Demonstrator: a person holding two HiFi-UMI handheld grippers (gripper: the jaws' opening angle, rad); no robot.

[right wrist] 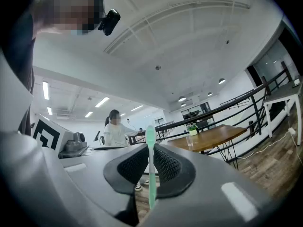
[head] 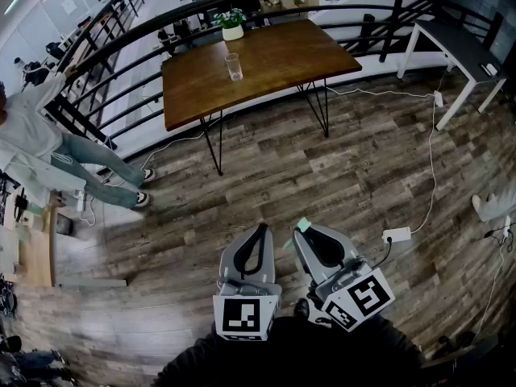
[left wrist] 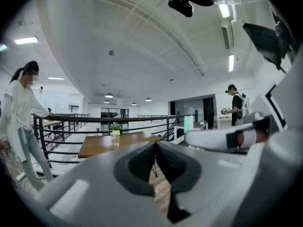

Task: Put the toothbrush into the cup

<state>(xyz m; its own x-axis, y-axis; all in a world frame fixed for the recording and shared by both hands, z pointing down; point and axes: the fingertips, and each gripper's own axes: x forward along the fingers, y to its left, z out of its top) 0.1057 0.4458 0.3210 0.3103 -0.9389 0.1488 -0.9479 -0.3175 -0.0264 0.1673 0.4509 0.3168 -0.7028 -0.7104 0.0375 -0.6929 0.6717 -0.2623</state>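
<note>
My right gripper [right wrist: 150, 161] is shut on a mint-green toothbrush [right wrist: 150, 169] that stands upright between its black pads; its tip [head: 303, 225] pokes out past the jaws in the head view. My left gripper [left wrist: 155, 159] is shut with nothing between its pads. Both grippers [head: 260, 236] [head: 305, 234] hover side by side over the wooden floor, far from the table. A clear glass cup [head: 234, 66] stands near the middle of the brown wooden table [head: 274, 63]; the same cup [right wrist: 190, 140] [left wrist: 116, 139] shows small in both gripper views.
A potted plant [head: 232, 24] stands at the table's far edge, behind the cup. A black railing [head: 161, 31] curves behind the table. A person [head: 48, 147] stands at the left by the railing. A white table [head: 463, 51] is at the right; cables and a power strip [head: 397, 235] lie on the floor.
</note>
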